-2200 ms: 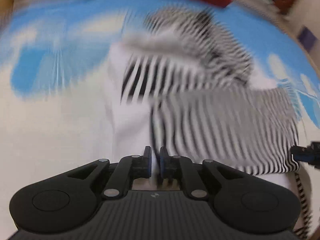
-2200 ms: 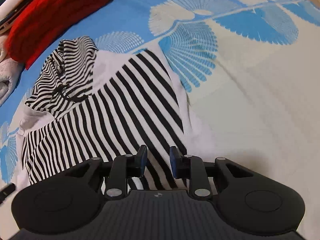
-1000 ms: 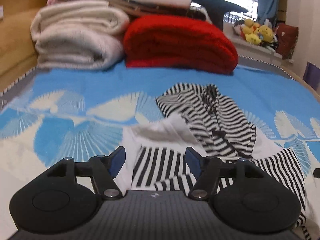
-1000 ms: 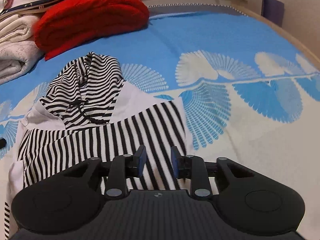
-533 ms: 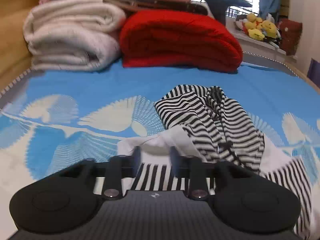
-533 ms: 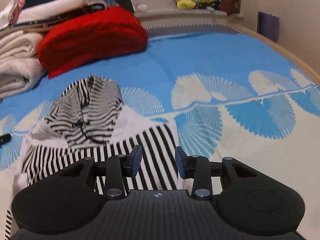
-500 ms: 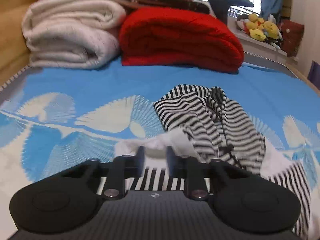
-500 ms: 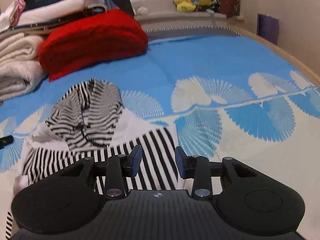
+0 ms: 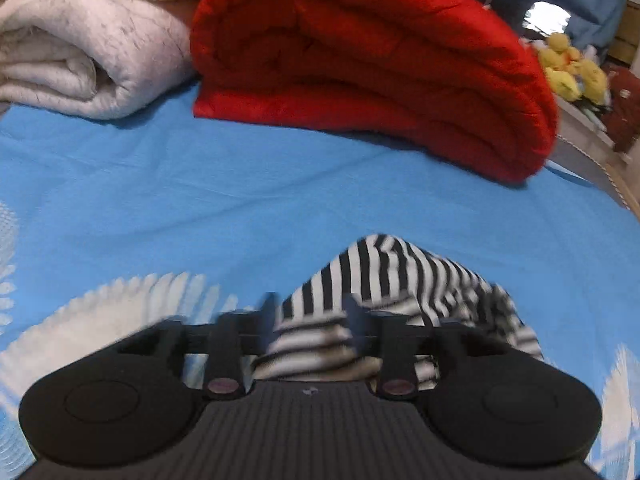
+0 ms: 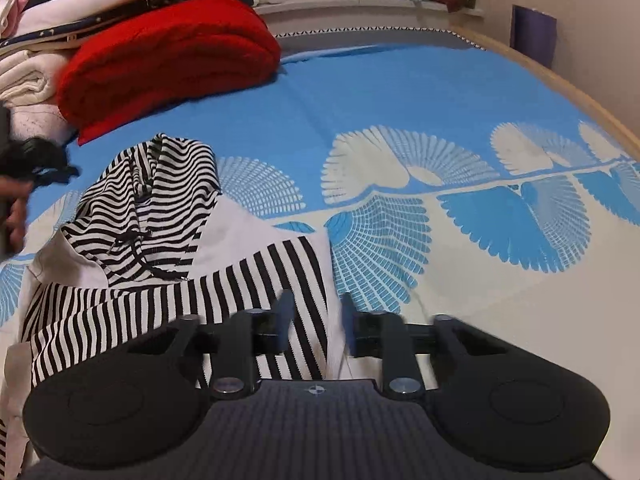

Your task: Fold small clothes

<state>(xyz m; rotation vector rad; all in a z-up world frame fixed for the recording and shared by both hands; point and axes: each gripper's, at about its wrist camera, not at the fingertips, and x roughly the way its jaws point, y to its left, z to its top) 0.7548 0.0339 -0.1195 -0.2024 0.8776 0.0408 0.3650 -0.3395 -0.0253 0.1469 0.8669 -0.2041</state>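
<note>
On smooth bedsheet [image 10: 400, 92] — crumpled striped hoodie [image 10: 160, 208]

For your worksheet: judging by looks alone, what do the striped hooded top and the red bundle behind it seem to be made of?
Striped hooded top: probably soft cotton-type knit jersey, matt; it drapes limply, creases into small folds, and carries a drawcord. Red bundle: seemingly a thick padded or fleecy blanket, matt; its folds are fat and rounded, with shallow quilted-looking ridges. Fibre content cannot be confirmed.

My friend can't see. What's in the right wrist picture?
A black-and-white striped hoodie lies rumpled on a blue and white bedsheet. The right gripper straddles its edge, jaws just closing. A folded red blanket sits behind.
</note>
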